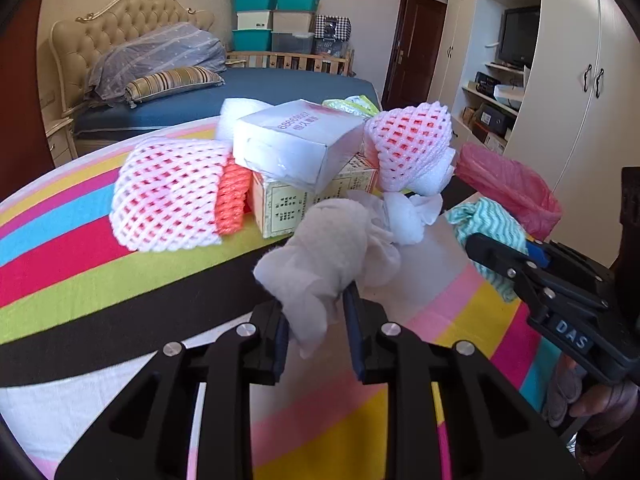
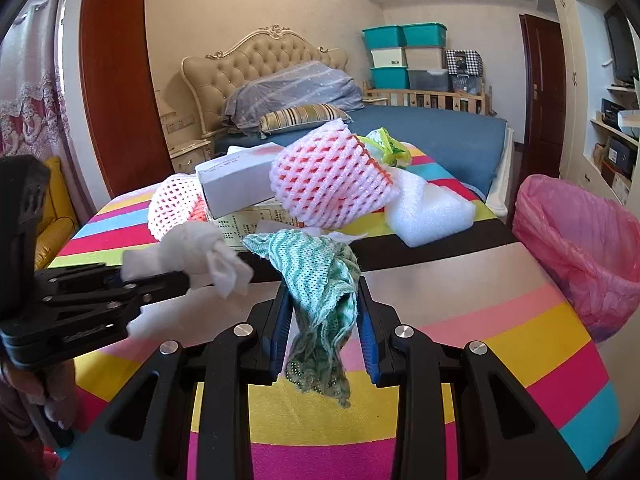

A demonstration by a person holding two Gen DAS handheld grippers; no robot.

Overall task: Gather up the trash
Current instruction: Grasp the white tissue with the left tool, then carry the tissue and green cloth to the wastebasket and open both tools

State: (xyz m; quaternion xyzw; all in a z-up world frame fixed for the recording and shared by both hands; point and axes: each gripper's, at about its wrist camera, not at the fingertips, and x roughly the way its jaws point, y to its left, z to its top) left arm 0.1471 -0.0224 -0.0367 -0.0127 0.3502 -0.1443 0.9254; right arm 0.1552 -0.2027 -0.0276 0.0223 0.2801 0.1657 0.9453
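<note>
Blue-sheeted bed (image 1: 256,88) with tufted headboard (image 2: 256,64) (striped pillow (image 1: 174,82) on top); teal storage bins (image 2: 404,36); television (image 1: 518,36)

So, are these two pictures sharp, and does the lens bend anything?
Left wrist view: the white tissue in the left gripper looks soft, and the wardrobe curves. Right wrist view: sharp on the green cloth; the wooden door frame bows, corners go dark.

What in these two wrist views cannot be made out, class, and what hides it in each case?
- Inside of the pink-lined bin: right wrist view, its own bag wall hides it.
- Lower yellowish box: left wrist view, print too small to read; white box and foam nets cover the rest.
- Person: only fingers at both views' edges.
- Table's near edge: both views, gripper bodies cover it.
</note>
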